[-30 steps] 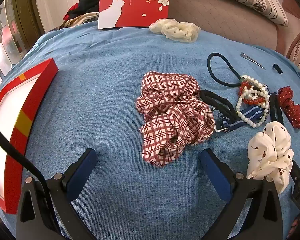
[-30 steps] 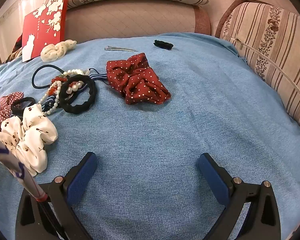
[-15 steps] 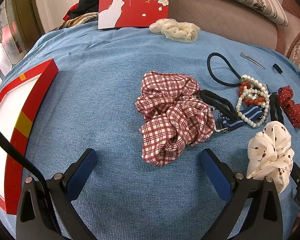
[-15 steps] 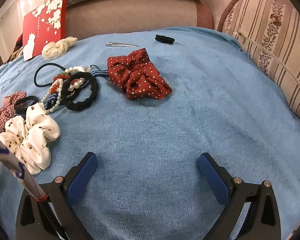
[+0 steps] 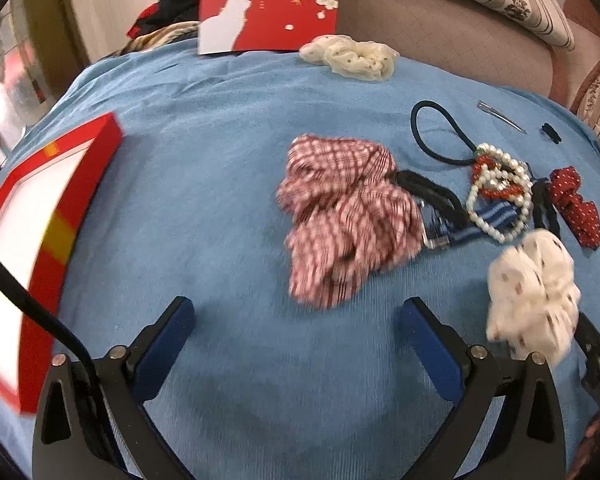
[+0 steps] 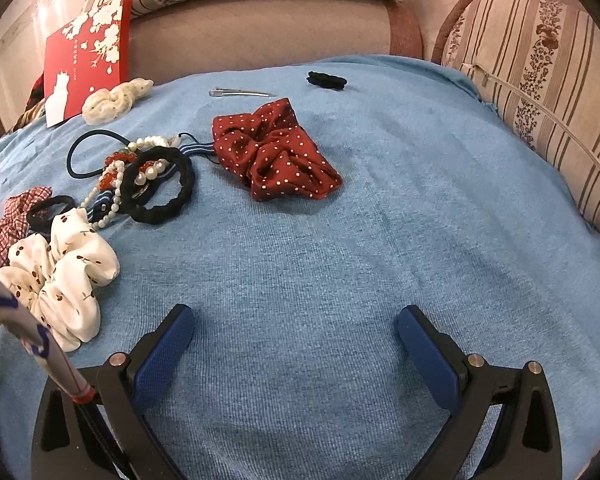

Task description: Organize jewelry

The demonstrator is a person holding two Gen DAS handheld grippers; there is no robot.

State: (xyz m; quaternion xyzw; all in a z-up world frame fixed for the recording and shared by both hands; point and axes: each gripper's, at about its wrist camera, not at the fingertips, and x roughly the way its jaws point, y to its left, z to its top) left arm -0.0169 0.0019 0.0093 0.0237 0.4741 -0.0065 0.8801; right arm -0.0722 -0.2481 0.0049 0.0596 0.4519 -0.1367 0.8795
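Note:
A red plaid scrunchie (image 5: 348, 220) lies on the blue cloth just ahead of my left gripper (image 5: 296, 320), which is open and holds nothing. To its right sit a pearl and red bead bracelet pile (image 5: 500, 192), a white cherry-print scrunchie (image 5: 536, 292) and a thin black hair tie (image 5: 436, 128). In the right wrist view a dark red dotted scrunchie (image 6: 276, 156) lies ahead of my open, empty right gripper (image 6: 296, 320). A thick black hair band (image 6: 160, 184) rests on the beads (image 6: 116, 172), with the white cherry-print scrunchie (image 6: 60, 272) at the left.
An open red box (image 5: 32, 232) with a white inside lies at the left. A red card (image 5: 272, 0) leans on the sofa back beside a cream scrunchie (image 5: 348, 56). A metal hair clip (image 6: 240, 93) and small black tie (image 6: 326, 80) lie far back. Striped cushions (image 6: 540, 92) stand right.
The left view has shifted slightly and blurred, with the plaid scrunchie a little further up. The right gripper has moved forward towards the dotted scrunchie. Both grippers stay open.

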